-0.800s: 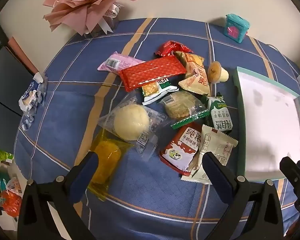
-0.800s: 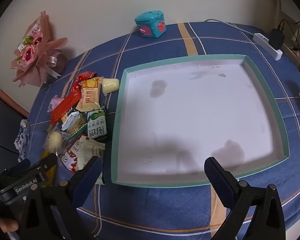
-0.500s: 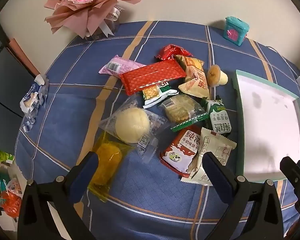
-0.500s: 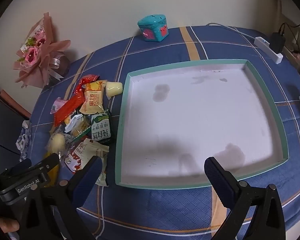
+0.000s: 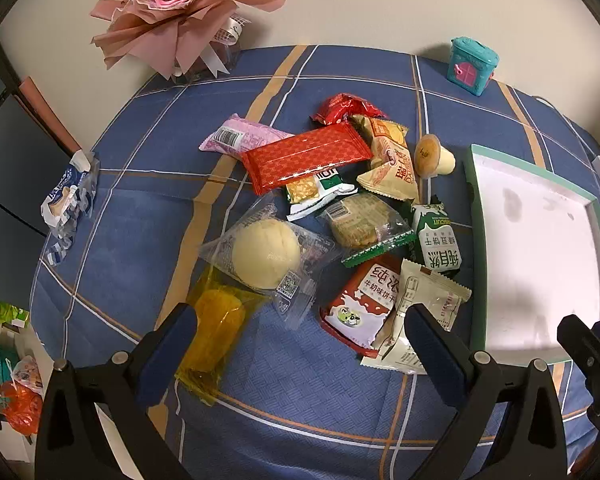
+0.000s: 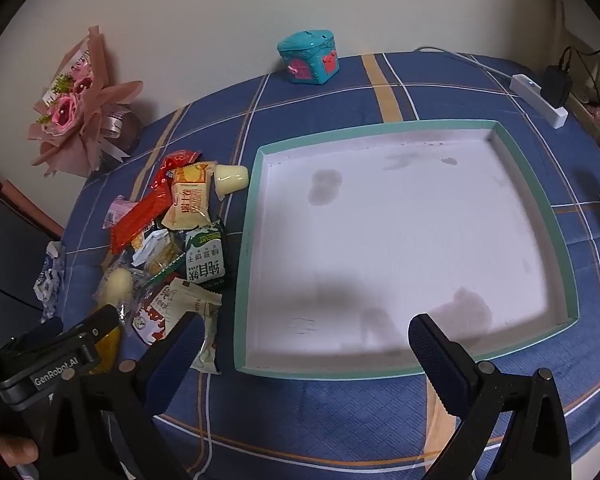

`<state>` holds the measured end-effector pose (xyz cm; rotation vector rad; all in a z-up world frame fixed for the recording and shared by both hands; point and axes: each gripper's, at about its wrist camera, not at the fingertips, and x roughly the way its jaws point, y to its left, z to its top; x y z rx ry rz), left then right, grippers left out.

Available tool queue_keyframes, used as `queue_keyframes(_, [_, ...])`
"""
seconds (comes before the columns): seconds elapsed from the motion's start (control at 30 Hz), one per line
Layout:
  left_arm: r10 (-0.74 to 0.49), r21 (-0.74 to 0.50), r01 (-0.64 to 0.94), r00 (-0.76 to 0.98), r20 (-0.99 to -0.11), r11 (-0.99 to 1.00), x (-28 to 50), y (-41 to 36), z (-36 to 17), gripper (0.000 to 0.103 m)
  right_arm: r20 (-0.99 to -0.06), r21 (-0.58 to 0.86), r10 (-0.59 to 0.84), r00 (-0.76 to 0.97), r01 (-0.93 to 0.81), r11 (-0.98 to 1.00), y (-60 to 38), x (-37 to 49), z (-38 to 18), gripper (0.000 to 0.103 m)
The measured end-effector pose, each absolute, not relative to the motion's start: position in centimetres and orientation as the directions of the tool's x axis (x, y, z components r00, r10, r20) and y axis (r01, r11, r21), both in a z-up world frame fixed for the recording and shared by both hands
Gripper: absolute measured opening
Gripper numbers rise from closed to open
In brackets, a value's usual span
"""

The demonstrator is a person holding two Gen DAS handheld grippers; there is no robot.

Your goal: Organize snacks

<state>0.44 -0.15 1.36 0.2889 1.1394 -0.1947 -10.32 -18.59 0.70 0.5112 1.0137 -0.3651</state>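
My left gripper (image 5: 300,332) hangs over the near edge of a heap of wrapped snacks on the blue plaid tablecloth (image 5: 148,208), its jaws spread wide and holding nothing. Between and just beyond its fingers lie a clear-wrapped pale bun (image 5: 266,257), a yellow packet (image 5: 216,324) partly tucked under the bun's wrapper, a red-and-white milk biscuit pack (image 5: 366,300) and a cream sachet (image 5: 428,304) overlapping it. Farther off in the heap sit a green biscuit pack (image 5: 438,242), a long red bar wrapper (image 5: 306,158), a pink packet (image 5: 242,138) and a small jelly cup (image 5: 434,156) on its side.

My right gripper (image 6: 300,344) hovers over the near rim of the teal-edged tray (image 6: 432,126), jaws likewise wide apart and empty. The tray's white floor holds no snack and shows a few grey stains. The heap lies just left of the tray, the green pack closest to its left wall.

Against the far wall stand a pink paper-wrapped bouquet (image 5: 180,12) at left and a teal toy house box (image 6: 309,57). A crumpled blue-and-white wrapper (image 5: 70,204) sits alone at the table's left edge. A white power strip (image 6: 538,94) lies at far right.
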Motion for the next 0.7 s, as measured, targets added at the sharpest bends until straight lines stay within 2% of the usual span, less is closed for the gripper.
queue_keyframes(0.7, [-0.006, 0.127, 0.298, 0.41, -0.912, 0.946, 0.29, -0.05, 1.05, 0.103, -0.86, 0.261, -0.035, 0.509, 0.498, 0.827, -18.46, -10.08, 0.6, 0.103])
